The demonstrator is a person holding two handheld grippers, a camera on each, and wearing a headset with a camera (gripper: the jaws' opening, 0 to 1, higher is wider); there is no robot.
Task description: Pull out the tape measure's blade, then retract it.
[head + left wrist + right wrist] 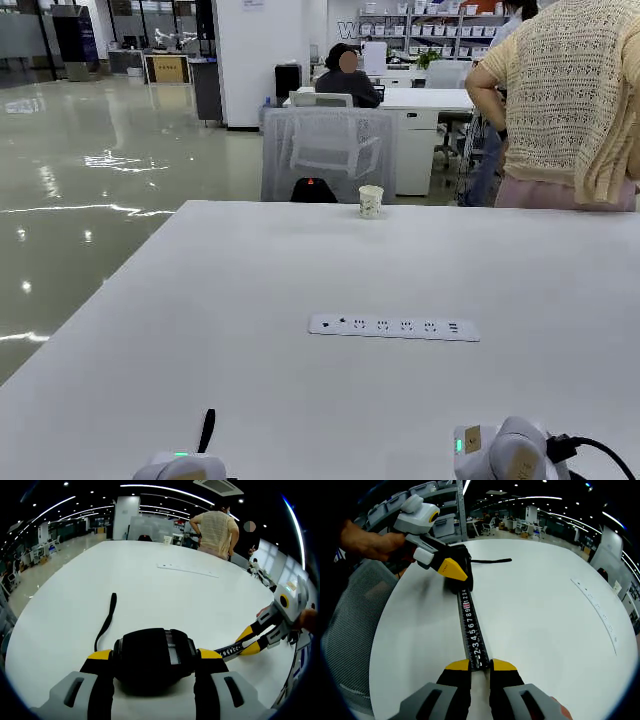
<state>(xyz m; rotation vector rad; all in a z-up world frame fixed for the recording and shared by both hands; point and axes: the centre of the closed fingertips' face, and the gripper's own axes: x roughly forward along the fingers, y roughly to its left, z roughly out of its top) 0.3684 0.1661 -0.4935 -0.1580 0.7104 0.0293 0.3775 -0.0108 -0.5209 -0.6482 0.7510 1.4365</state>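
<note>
The left gripper (155,656) clamps the rounded black case of the tape measure (150,647), and the right gripper (480,665) pinches the end of its flat numbered blade (469,622), stretched close to the near edge of the smooth white table (535,610).

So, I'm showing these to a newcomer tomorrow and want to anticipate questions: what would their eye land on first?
The numbered blade stretched across the white table, pinched near its tip by the right hand-held gripper, while the left hand-held gripper clamps the black tape measure at its other end. Beyond, a person in a cream knitted top stands at the table's far edge, near a paper cup.
</note>
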